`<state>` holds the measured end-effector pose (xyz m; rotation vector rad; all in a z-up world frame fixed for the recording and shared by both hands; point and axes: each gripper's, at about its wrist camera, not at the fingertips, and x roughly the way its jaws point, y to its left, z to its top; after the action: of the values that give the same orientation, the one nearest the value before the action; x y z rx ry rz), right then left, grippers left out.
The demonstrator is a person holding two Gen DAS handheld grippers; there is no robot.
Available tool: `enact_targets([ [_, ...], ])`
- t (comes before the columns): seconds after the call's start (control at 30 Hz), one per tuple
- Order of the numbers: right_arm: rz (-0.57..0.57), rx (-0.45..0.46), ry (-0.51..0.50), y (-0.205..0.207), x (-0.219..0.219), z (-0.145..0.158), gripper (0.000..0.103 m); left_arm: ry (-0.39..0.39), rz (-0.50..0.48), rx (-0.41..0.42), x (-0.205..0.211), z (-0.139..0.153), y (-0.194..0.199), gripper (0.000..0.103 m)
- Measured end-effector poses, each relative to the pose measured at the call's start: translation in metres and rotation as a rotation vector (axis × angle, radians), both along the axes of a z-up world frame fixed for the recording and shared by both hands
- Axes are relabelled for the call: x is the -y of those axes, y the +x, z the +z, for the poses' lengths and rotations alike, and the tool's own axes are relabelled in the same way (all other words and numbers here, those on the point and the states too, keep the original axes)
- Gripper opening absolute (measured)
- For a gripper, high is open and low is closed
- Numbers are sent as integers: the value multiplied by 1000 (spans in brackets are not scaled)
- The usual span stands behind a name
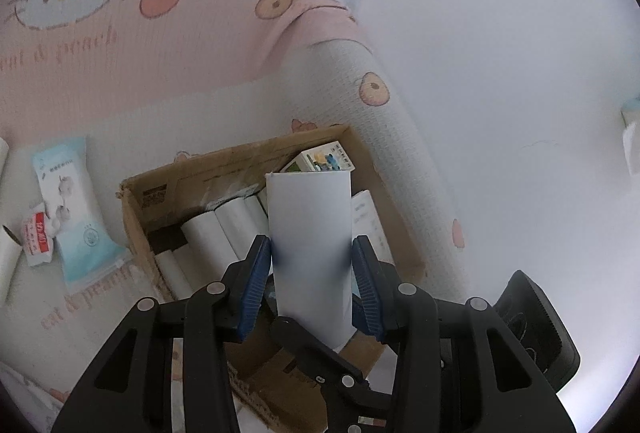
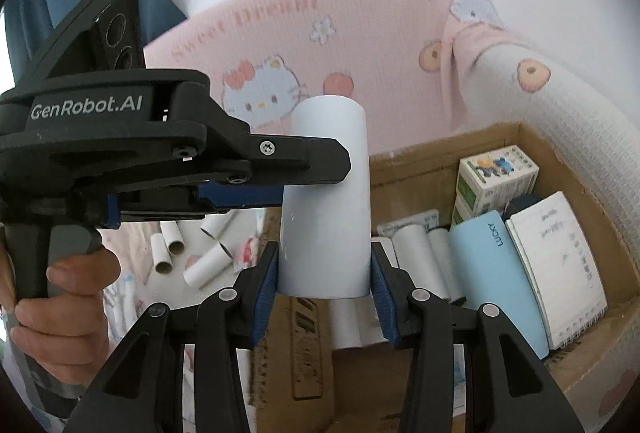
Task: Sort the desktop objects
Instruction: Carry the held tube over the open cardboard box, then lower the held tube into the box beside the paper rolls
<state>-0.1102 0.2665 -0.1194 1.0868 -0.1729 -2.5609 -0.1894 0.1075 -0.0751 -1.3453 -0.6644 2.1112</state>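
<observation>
White tube (image 2: 326, 201) held upright between both my grippers, above the cardboard box (image 2: 404, 161).

My right gripper (image 2: 325, 289) has its blue pads pressed against the tube's lower end, one on each side, jaws parted only by the tube's width. My left gripper (image 2: 276, 173) reaches in from the left side and clamps the same tube higher up; from its own camera, my left gripper (image 1: 312, 273) has both pads touching the tube (image 1: 310, 249), with the box (image 1: 240, 161) below. Inside the box lie several white rolls (image 2: 416, 253), a light blue case (image 2: 496, 273) beside a spiral notepad (image 2: 560, 265), and a small printed carton (image 2: 496, 173) at the back. More rolls (image 2: 208, 265) lie outside on the cat-and-peach cloth (image 2: 280, 33), and a wipes pack (image 1: 76, 209) lies left of the box.
</observation>
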Motion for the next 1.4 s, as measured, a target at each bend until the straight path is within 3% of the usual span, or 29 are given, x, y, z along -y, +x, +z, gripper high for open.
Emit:
enact_targets([
  [0.33,90,128,80,-36,-1,-21,42,-46,-9,78,-7,-22,-20,46],
  [0.63,121,217,13,-52,-2,-29,43,-129,-14,83,-13,-26,-28,46],
  [0.8,95,197,12,-59,-5,-23,43,-137,-15,157,-14,-41,-32,46],
  [1.1,151,232,29,-72,-2,-33,38,-169,0,186,-12,-58,-37,45],
  [1.27,168,244,26,-75,-3,-40,38,-256,-36,160,-23,-56,-38,45],
  [1.4,188,279,54,-81,-2,-46,38,-348,-67,199,-38,-60,-46,45],
])
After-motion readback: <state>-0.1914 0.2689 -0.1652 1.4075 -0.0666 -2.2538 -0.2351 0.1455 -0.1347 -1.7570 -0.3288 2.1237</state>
